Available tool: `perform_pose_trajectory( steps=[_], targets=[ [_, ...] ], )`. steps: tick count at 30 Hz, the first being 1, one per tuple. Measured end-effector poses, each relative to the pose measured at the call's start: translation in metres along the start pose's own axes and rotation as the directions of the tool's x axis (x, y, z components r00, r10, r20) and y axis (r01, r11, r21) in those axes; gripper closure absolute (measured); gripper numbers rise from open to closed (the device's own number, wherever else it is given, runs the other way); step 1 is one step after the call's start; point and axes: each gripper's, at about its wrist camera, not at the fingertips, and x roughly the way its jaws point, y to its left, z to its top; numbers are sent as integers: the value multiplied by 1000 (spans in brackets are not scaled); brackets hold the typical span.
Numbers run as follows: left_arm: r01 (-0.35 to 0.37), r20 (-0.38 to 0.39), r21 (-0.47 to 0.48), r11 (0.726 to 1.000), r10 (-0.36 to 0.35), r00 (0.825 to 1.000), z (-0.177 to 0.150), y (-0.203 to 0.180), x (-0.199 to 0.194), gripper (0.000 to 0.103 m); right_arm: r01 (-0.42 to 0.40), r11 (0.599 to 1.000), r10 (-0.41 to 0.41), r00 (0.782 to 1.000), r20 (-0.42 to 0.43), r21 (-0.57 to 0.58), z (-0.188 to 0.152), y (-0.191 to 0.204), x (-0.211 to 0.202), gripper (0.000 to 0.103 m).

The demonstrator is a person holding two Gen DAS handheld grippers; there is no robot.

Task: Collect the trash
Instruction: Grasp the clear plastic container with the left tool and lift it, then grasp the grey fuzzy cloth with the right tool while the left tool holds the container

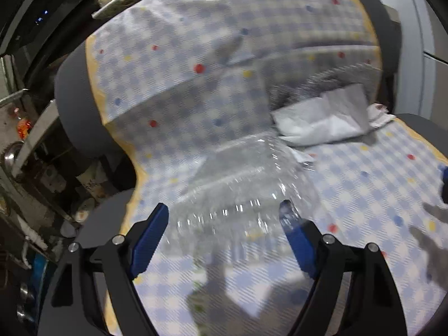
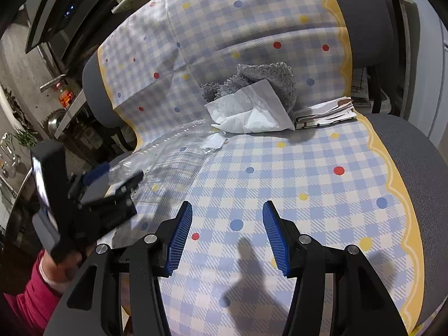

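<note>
A clear plastic clamshell container (image 1: 240,179) lies on the checked cover of a chair seat. My left gripper (image 1: 226,205) stands wide around its near end, and the right fingertip shows through the plastic. I see no pad pressing on it. In the right wrist view the left gripper (image 2: 114,176) sits at the seat's left edge with the container (image 2: 173,151) stretching away from it. Crumpled white paper (image 2: 252,109) rests at the back of the seat, with a small paper scrap (image 2: 214,141) in front of it. My right gripper (image 2: 227,203) hangs open over bare cover.
A grey fluffy cloth (image 2: 263,75) and a folded printed cloth (image 2: 327,114) lie behind the paper against the chair back (image 2: 361,14). A hand in a red sleeve (image 2: 30,294) holds the left gripper. Kitchen shelves and metal bowls (image 2: 56,123) crowd the left side.
</note>
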Motion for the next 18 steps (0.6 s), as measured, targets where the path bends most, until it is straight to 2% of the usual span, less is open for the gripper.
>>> perform_pose_trajectory(
  steps=[3,6,7,8,10,11,13,16,18],
  targets=[
    [-11,1,-2,1000,11,1000,6,10,12,24,2,1000,-2,1000,-5,3,1,-2,3,48],
    [-13,6,13,1000,13,1000,11,13,23,36,8,1000,-8,1000,-12,2,4,-4,8,48],
    [-13,8,23,1000,13,1000,12,10,25,44,12,1000,-12,1000,-12,0,6,-5,10,48],
    [-6,6,41,999,6,1000,13,9,27,59,19,1000,-19,1000,-6,-4,10,-5,12,48],
    [12,-4,54,998,-12,1000,15,6,29,76,30,999,-29,1000,9,-21,18,-7,17,48],
    [29,-8,40,999,-29,1000,16,8,28,78,40,999,-39,999,15,-28,21,-8,19,48],
    [73,-15,-14,997,-73,997,19,15,25,83,64,997,-62,997,34,-52,34,-10,25,48],
    [132,-9,-154,979,-135,991,22,36,16,90,108,991,-103,993,62,-78,54,-17,39,51],
    [194,3,-260,946,-200,980,23,53,12,91,120,991,-115,991,70,-63,64,-25,48,54]
  ],
)
